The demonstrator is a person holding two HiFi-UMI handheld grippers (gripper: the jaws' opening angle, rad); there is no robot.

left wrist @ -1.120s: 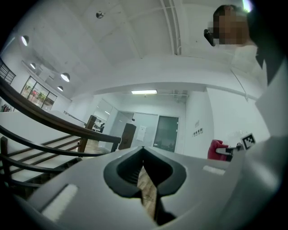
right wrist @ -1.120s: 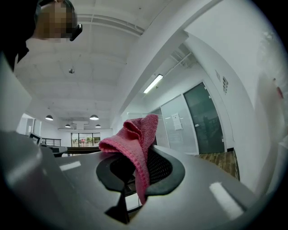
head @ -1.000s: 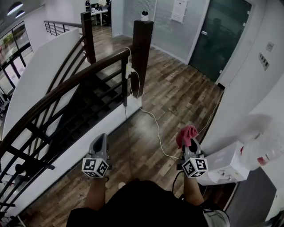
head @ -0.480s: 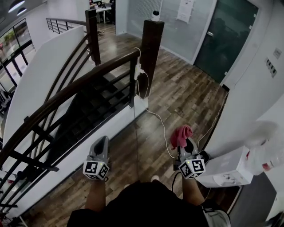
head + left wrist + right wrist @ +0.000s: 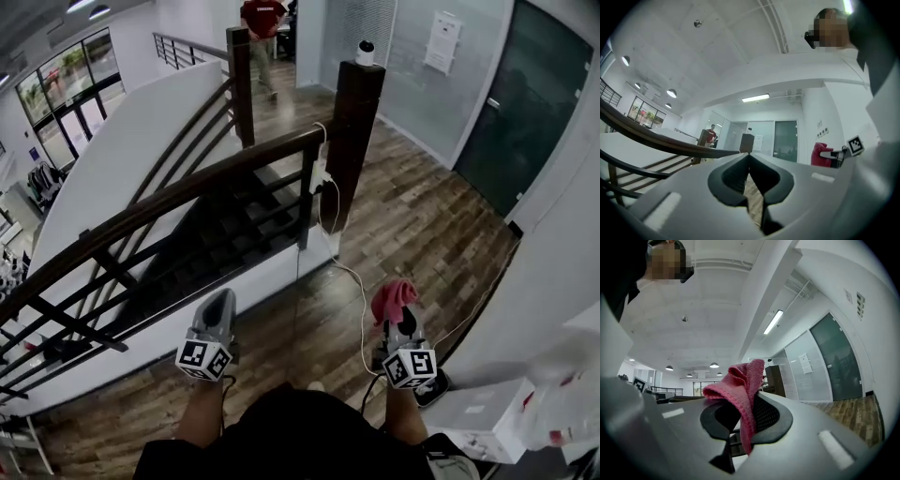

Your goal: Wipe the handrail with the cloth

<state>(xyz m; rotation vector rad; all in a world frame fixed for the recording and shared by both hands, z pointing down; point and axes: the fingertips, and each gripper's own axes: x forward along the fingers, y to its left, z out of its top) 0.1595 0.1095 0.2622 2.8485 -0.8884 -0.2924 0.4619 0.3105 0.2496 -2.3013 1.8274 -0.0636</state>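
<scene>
A dark wooden handrail (image 5: 178, 195) curves along the stairwell from the lower left up to a tall dark post (image 5: 355, 131); in the left gripper view the handrail (image 5: 651, 140) crosses at the left. My right gripper (image 5: 398, 314) is shut on a pink cloth (image 5: 391, 298), which bunches above the jaws as the cloth (image 5: 738, 385) in the right gripper view. My left gripper (image 5: 218, 312) is shut with nothing in it, below and in front of the rail. Both grippers hang over the wood floor, apart from the handrail.
A white cable (image 5: 352, 272) runs from the post across the wooden floor (image 5: 412, 225). A small white camera (image 5: 366, 51) sits on the post. A person in a red top (image 5: 263, 28) stands at the far end. A dark green door (image 5: 534, 103) is at the right, white furniture (image 5: 497, 412) at lower right.
The view has shifted forward toward the stairwell, so the handrail and post sit nearer. A person in red has come into sight at the back. Both grippers keep their hold and posture.
</scene>
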